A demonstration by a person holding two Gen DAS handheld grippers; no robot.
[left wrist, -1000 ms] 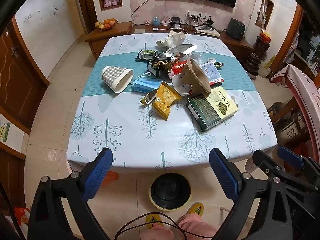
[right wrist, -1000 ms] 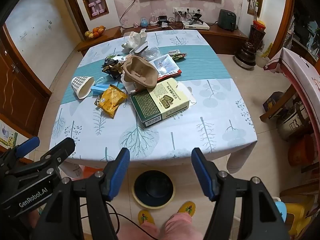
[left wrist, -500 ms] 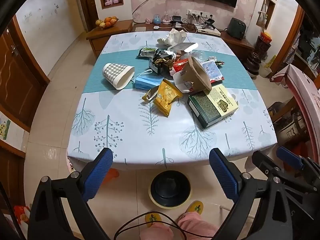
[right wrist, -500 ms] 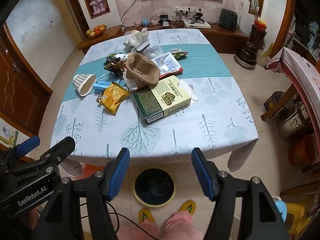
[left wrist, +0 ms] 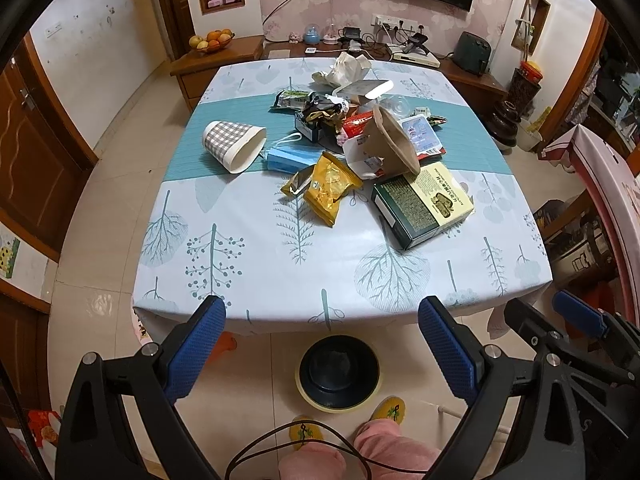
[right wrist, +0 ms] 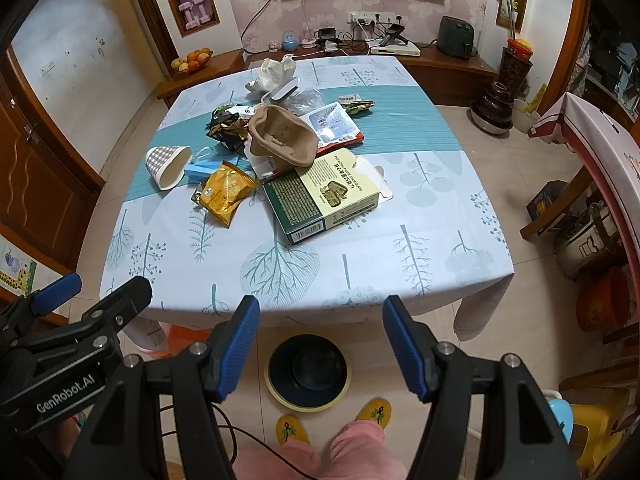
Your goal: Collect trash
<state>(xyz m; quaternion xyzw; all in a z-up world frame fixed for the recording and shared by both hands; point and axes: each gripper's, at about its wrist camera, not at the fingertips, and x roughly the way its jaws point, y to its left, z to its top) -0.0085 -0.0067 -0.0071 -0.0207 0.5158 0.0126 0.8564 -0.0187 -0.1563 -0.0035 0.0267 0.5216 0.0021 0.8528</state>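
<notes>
Trash lies piled mid-table: a checked paper cup (left wrist: 234, 145) on its side, a yellow snack bag (left wrist: 327, 189), a green chocolate box (left wrist: 424, 205), a brown pulp tray (left wrist: 394, 145), a blue face mask (left wrist: 285, 159), dark wrappers (left wrist: 324, 110) and crumpled tissue (left wrist: 346, 70). The same cup (right wrist: 168, 162), bag (right wrist: 226, 194), box (right wrist: 324, 196) and tray (right wrist: 282, 136) show in the right wrist view. My left gripper (left wrist: 322, 350) is open and empty, held before the table's near edge. My right gripper (right wrist: 321, 346) is open and empty beside it.
A round bin with a dark liner (left wrist: 338, 372) stands on the floor under the table's near edge, also in the right wrist view (right wrist: 308, 372). The person's slippered feet (right wrist: 374, 412) are below. A sideboard (left wrist: 224, 54) runs behind the table. Boxes and stools (right wrist: 592, 416) crowd the right.
Both grippers have drawn slightly back and up, so the table shows a little farther away. Both stay open; the trash has not moved.
</notes>
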